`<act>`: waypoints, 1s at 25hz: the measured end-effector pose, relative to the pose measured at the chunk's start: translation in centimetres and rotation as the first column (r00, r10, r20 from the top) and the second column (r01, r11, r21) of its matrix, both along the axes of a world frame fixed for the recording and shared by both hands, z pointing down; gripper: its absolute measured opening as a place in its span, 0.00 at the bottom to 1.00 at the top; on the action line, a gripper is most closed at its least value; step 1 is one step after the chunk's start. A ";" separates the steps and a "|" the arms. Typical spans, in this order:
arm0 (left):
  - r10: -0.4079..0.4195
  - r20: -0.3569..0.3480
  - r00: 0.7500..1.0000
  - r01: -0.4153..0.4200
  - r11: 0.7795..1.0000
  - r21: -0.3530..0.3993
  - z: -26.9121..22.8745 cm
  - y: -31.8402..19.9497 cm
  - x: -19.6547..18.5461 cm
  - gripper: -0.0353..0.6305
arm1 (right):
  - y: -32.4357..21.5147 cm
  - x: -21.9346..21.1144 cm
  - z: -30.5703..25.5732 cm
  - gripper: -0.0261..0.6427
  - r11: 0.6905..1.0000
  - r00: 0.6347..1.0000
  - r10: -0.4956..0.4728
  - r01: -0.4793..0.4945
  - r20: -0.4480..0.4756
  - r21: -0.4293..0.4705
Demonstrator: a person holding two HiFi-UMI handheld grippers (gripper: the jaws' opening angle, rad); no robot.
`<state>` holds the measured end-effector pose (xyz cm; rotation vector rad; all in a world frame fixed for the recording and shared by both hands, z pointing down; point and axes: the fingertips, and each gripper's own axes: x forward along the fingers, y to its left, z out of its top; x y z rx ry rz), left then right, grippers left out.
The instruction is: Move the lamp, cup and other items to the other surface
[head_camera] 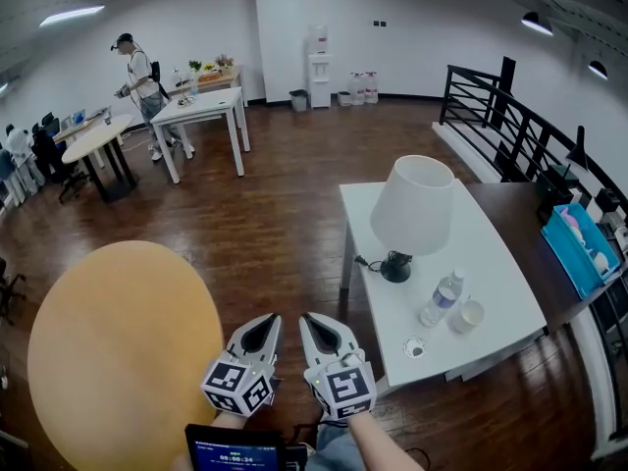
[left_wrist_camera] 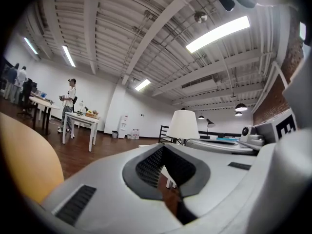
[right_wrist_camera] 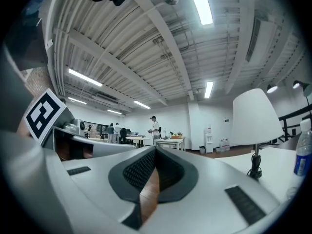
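Note:
A lamp (head_camera: 412,204) with a white shade and black base stands on the white table (head_camera: 500,253) at the right. Near that table's front end are a water bottle (head_camera: 442,300), a white cup (head_camera: 468,316) and a small round lid-like thing (head_camera: 415,346). A round yellow table (head_camera: 118,351) fills the lower left. My left gripper (head_camera: 267,324) and right gripper (head_camera: 314,324) hang side by side between the two tables, both shut and empty. The left gripper view shows the lamp (left_wrist_camera: 184,125) beyond the left gripper (left_wrist_camera: 163,147). In the right gripper view, lamp (right_wrist_camera: 256,116) and bottle (right_wrist_camera: 303,152) lie right of the right gripper (right_wrist_camera: 155,150).
A dark side table with a blue bin (head_camera: 579,248) adjoins the white table, along a black railing (head_camera: 510,116). Far back left, a person (head_camera: 137,72) stands by another white table (head_camera: 201,106). A phone screen (head_camera: 234,454) sits at the bottom edge.

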<state>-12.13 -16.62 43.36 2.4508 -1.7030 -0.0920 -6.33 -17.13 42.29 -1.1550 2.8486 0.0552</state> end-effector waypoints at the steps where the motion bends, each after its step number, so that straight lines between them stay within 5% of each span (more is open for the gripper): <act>1: -0.002 0.000 1.000 0.002 1.000 -0.001 -0.1 0.1 -0.1 0.07 | 0.1 -0.1 -0.2 0.04 1.000 1.000 -0.007 0.007 0.009 -0.003; 25: -0.025 -0.005 1.000 0.025 0.999 0.024 -1.3 2.0 -0.7 0.07 | 2.3 -1.8 -2.0 0.04 0.994 0.993 -0.112 0.112 -0.028 -0.007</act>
